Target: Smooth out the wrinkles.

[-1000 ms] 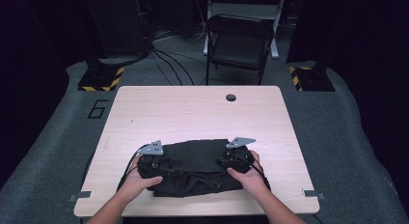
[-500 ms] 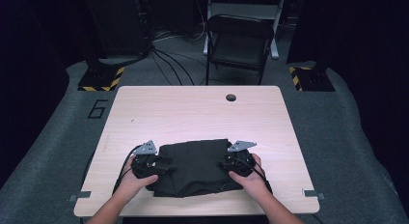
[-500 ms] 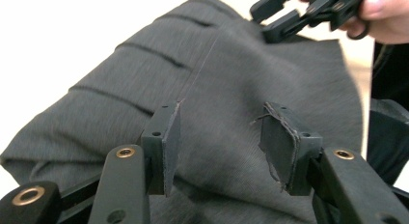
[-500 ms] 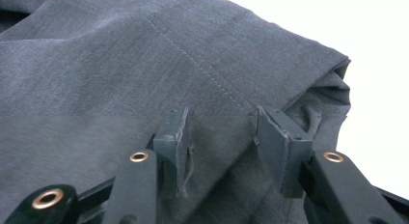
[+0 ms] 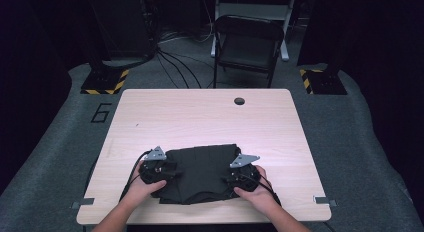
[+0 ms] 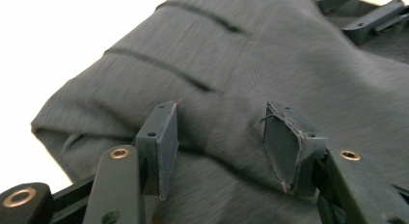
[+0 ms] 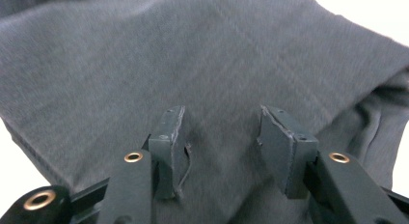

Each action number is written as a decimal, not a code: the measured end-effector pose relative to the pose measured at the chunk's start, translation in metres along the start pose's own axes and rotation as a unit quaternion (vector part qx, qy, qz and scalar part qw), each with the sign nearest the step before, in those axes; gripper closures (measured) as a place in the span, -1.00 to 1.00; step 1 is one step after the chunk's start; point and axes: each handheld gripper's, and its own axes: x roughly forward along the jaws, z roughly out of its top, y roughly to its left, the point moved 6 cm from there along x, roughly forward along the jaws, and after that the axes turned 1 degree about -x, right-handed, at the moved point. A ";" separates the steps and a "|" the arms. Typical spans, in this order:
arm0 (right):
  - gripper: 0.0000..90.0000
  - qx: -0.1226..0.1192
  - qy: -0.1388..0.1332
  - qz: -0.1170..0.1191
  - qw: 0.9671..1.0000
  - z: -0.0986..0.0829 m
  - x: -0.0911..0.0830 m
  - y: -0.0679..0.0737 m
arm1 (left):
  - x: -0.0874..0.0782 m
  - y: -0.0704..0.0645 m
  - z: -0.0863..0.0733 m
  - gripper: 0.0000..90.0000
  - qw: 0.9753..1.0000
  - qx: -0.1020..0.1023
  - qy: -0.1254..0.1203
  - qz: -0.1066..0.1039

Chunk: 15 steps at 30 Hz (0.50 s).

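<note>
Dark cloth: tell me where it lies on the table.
In the high view, the dark cloth lies folded at the table's near edge, between the left hand-held gripper and the right hand-held gripper.

- So there's a light wooden table [image 5: 210, 117] in the middle, with a folded dark grey cloth garment [image 5: 202, 172] lying on its near half, close to the front edge.
- The left black two-jaw gripper [image 5: 167, 169] sits at the garment's left edge, and the right black two-jaw gripper [image 5: 231, 178] at its right edge, so the cloth is between them.
- In the left gripper view, the cloth [image 6: 231, 74] lies under and ahead of the parted jaws; same in the right gripper view [image 7: 193, 64].
- A small round hole in the tabletop [image 5: 239, 101] is near the far edge, right of centre.
- Behind the table stands a black folding metal chair [image 5: 247, 44].
- Two yellow-and-black striped stand bases flank it on the floor: one far left [image 5: 105, 81], one far right [image 5: 322, 81].
</note>
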 end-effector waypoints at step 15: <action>0.15 0.015 0.005 0.000 1.000 -0.012 0.004 0.000 | 0.007 0.013 -0.003 0.04 1.000 -0.010 0.007 0.007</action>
